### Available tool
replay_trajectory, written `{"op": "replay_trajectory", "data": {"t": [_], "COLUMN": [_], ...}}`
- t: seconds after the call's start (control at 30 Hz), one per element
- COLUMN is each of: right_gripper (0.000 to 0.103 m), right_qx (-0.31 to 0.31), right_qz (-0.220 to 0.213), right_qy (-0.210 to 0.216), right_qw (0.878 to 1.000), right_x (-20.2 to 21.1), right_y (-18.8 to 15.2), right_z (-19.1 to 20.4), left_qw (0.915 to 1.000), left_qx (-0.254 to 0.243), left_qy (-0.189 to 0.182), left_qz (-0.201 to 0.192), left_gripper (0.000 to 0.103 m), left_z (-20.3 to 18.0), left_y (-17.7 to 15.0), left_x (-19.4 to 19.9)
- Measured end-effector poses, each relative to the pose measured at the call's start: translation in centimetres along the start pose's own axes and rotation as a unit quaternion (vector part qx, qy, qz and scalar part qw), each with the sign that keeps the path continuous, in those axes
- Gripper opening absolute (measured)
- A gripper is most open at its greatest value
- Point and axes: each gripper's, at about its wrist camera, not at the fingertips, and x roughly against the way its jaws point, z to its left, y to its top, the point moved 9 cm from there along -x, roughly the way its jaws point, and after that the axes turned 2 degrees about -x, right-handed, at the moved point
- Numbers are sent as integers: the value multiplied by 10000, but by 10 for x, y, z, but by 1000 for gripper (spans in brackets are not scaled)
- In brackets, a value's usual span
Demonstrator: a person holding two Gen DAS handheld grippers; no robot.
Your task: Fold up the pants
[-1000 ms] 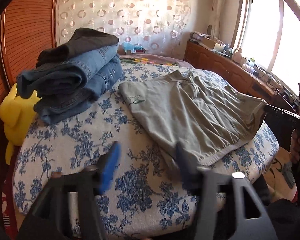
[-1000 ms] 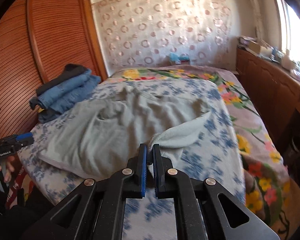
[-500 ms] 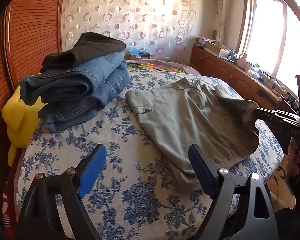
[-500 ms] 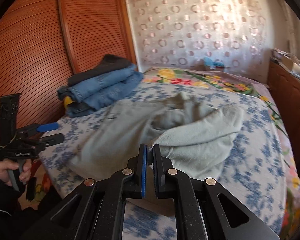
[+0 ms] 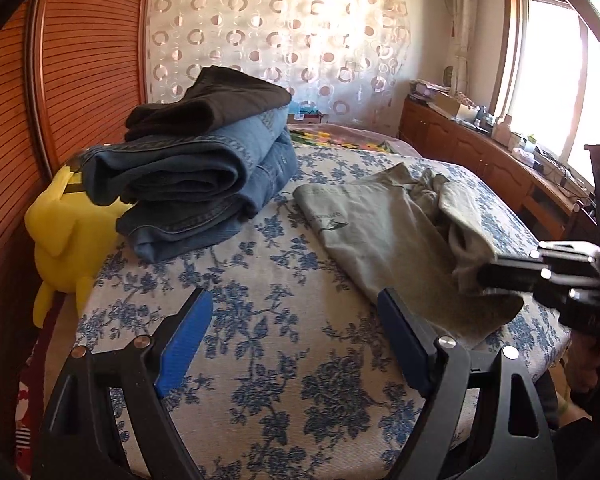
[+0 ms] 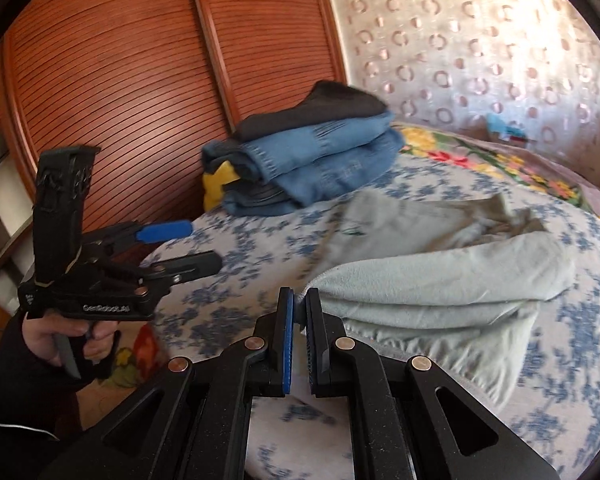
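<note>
- Left wrist view: your left gripper [image 5: 296, 344] hung with its jaws wide apart and nothing between them, over bare blue-flowered bedspread [image 5: 260, 360] at the near edge. The grey-green pants [image 5: 380, 232] lay just right of it, part-folded, their right side lifted toward your right gripper [image 5: 496, 276], which came in from the right.
- In that view the cloth looked soft and light — it sagged and bunched wherever it was unsupported, so I judged a hem or waistband edge a better hold than the middle.
- Right wrist view: your right gripper [image 6: 298, 308] had its jaws clamped on a corner of the pants [image 6: 440, 280], the pale inner side rolled over toward the left.
- No containers showed; the only stack was folded jeans [image 6: 320, 164] with a dark garment [image 6: 320, 108] on top, far left on the bed.
</note>
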Motion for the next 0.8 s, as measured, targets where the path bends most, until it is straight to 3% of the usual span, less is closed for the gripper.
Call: {"op": "replay_trajectory", "data": {"t": [0.17, 0.43, 0.8], "right_gripper": [6, 6, 30], "right_qx": [0, -118, -289], "right_qz": [254, 509, 198], "right_qy": [264, 303, -64], "right_qw": [9993, 9982, 9994], "right_x": [-13, -33, -5], "right_y": [-8, -15, -16], "right_z": [5, -3, -17], "left_qw": [10000, 9999, 9999], "left_qx": [61, 93, -58], "left_qy": [51, 45, -111], "left_qz": [32, 84, 103], "left_gripper": [85, 85, 85], "left_z": [7, 7, -15], "left_y": [-4, -6, -5], "left_x": [-1, -5, -9]}}
